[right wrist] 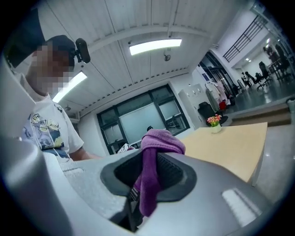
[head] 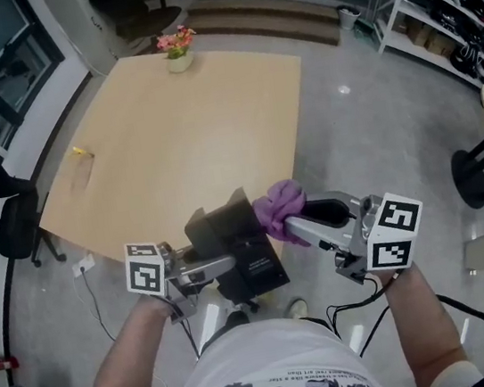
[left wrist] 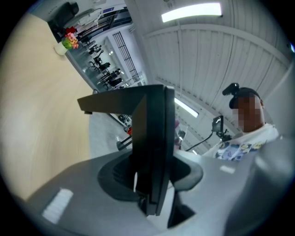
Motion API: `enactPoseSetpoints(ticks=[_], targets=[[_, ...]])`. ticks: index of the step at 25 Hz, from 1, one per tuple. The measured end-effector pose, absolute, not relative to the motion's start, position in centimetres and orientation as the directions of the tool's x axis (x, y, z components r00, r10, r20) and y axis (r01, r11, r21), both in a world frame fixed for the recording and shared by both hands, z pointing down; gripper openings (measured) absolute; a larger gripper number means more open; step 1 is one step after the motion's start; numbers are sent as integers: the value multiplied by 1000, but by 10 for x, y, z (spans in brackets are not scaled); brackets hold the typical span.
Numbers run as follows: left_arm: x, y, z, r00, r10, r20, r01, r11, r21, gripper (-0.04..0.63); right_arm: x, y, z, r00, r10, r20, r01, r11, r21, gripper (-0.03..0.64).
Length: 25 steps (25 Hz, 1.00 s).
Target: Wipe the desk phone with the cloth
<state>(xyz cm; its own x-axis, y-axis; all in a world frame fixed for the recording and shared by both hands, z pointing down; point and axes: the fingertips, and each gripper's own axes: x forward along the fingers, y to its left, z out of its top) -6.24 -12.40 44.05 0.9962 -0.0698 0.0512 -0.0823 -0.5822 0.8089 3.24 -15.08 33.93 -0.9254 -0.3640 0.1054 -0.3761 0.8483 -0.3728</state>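
Note:
The black desk phone (head: 236, 243) is held in the air over the wooden table's (head: 172, 144) near edge. My left gripper (head: 226, 265) is shut on it from the left. In the left gripper view the phone (left wrist: 152, 138) stands edge-on between the jaws of that gripper (left wrist: 152, 184). The purple cloth (head: 280, 205) is bunched in my right gripper (head: 293, 224) and lies against the phone's upper right side. In the right gripper view the cloth (right wrist: 154, 156) hangs pinched between the jaws of that gripper (right wrist: 147, 179).
A small pot of pink flowers (head: 178, 52) stands at the table's far edge. A small yellow object (head: 83, 152) lies near its left edge. A black office chair (head: 5, 205) is at the left. Metal shelves (head: 457, 3) and a round table base (head: 483, 175) are at the right.

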Motion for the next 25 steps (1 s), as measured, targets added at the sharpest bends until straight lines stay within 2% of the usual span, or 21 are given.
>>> enactPoseSetpoints(ticks=[8,16,21,25], targets=[[-80,-149,438,987,-154,47,-126,-562,817,178,20,-120,391,-915,-331,231,-400,827,-396,91],[-95,-174,442,971,-226,77,-188,-530,827,178,32,-95,449,-865,-372,337,-494,747,-444,91],[-101,-188,442,961,-264,81,-211,-515,831,178,-3,-67,461,-898,-284,336,-424,761,-492,91],[-100,-189,440,962,-264,70,-200,-509,837,178,-39,-60,468,-910,-219,351,-372,806,-461,91]])
